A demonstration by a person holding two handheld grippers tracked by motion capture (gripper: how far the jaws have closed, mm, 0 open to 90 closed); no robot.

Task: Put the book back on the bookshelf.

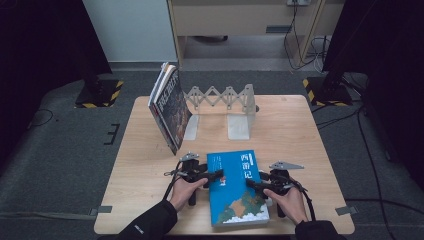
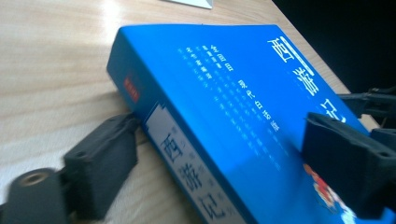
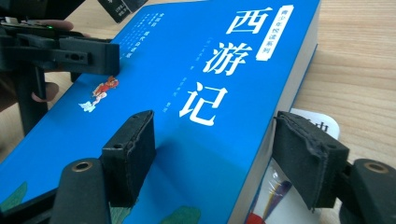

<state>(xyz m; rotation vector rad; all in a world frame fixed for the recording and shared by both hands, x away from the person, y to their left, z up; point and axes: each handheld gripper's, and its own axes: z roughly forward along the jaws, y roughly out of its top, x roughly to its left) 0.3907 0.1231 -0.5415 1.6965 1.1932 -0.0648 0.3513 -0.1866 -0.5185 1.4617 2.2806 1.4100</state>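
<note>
**High view: blue book flanked by both grippers at the near table edge**

High view shows the blue book (image 1: 236, 187) lying flat on the wooden table (image 1: 300, 130), cover up, its lower end almost at the table's 6 o'clock edge. The left gripper (image 1: 216, 175) meets the book's spine side from 9 o'clock; the right gripper (image 1: 251, 185) meets the page side from 3 o'clock.

Left gripper view has one black jaw on the tabletop touching the spine's lower edge and the other jaw over the cover, so the jaws straddle the book's thickness. Whether the pads press on it I cannot tell.

Right gripper view has one jaw resting over the cover and the other jaw just off the page edge with a visible gap, low beside a white printed sheet (image 3: 285, 191) that lies partly under the book. These jaws stand part open and clamp nothing.

Toward 12 o'clock, an expanding metal bookend rack (image 1: 225, 102) stands near the far edge, with a leaning stack of books (image 1: 169, 105) at 11 o'clock against its left end. Bare wood lies between the blue book and the rack, and wide strips stay free at 9 and 3 o'clock beyond each hand.
</note>
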